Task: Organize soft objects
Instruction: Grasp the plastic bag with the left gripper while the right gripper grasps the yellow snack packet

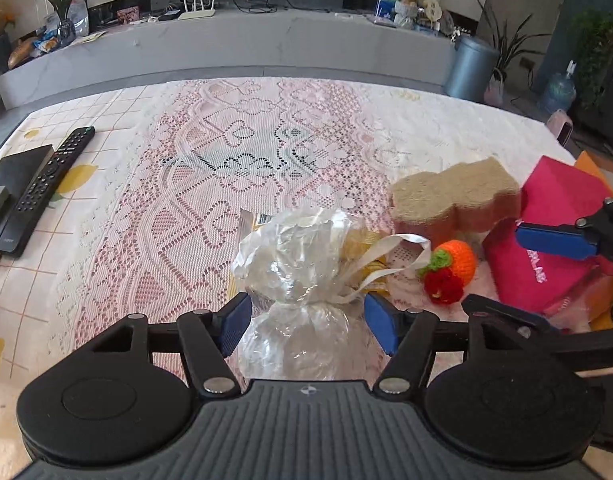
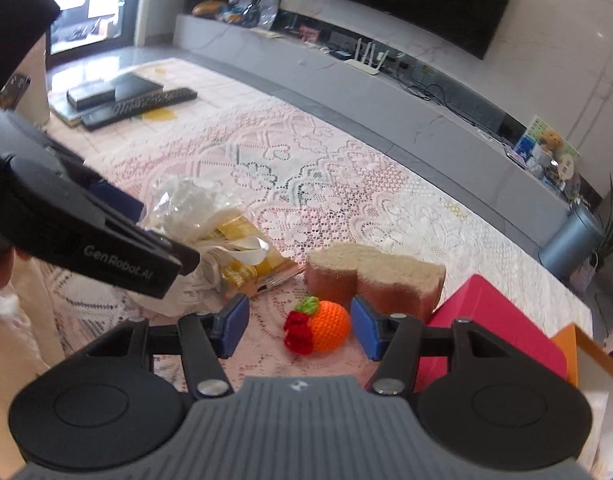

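A clear crinkled plastic bag (image 1: 294,264) tied with a white ribbon lies on the lace tablecloth, over a yellow packet (image 2: 242,264). My left gripper (image 1: 306,320) is open, its blue pads on either side of the bag's neck. A crocheted orange ball with red and green trim (image 2: 320,326) lies right of the bag (image 2: 186,212); it also shows in the left wrist view (image 1: 452,268). My right gripper (image 2: 300,328) is open, with the ball between its pads. A tan heart-shaped sponge (image 1: 454,200) (image 2: 376,276) stands behind the ball.
A magenta box (image 1: 546,224) (image 2: 502,328) with an orange item behind it sits at the right. A black remote (image 1: 46,188) and dark boxes (image 2: 114,92) lie at the table's far left. A TV console, plants and a grey bin (image 1: 470,68) stand beyond the table.
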### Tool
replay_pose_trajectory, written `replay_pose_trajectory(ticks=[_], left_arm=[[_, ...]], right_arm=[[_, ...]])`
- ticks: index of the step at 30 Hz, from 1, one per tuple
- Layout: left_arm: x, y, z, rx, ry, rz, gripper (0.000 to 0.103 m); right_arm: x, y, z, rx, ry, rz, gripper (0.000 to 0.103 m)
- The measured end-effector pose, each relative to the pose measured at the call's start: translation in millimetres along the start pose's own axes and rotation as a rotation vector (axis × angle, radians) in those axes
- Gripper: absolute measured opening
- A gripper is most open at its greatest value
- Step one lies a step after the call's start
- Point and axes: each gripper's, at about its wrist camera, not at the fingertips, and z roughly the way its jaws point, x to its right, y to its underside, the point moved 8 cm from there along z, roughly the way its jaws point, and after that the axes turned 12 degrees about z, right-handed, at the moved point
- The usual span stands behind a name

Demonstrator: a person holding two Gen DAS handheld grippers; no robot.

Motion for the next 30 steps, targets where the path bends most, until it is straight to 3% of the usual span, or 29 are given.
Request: replay_pose_trajectory(ticks=[6, 11, 15, 20, 24, 30], left_arm=[[-2.0, 3.3, 10.1, -0.015, -0.031, -0.001, 0.076], [1.3, 3.6, 10.4, -0.015, -0.045, 0.033, 0.058], [-1.9, 3.1, 3.0, 0.014, -0.052, 0.02, 0.051], [-12.8, -0.8, -20.7, 0.039, -0.081, -0.013, 0.05], [-28.3, -3.8, -21.3, 0.026, -0.122, -0.043, 0.05], [-44.1, -0.8, -8.7, 0.033, -0.121, -0.106, 0.05]], right_arm=[[-7.3, 4.2, 18.5, -0.019, 0.023, -0.096, 0.054], [-9.9, 2.9, 24.1, -0.037, 0.028, -0.148, 0.05], [-12.1, -3.3, 22.5, -0.035, 0.015, -0.167, 0.05], [-26.0, -7.6, 25.7, -0.036, -0.068, -0.166, 0.05], [-40.7, -14.5, 38.9, -0.082, -0.158, -0.2, 0.062], [-52.0, -35.0, 67.5, -0.175, -0.242, -0.24, 0.07]])
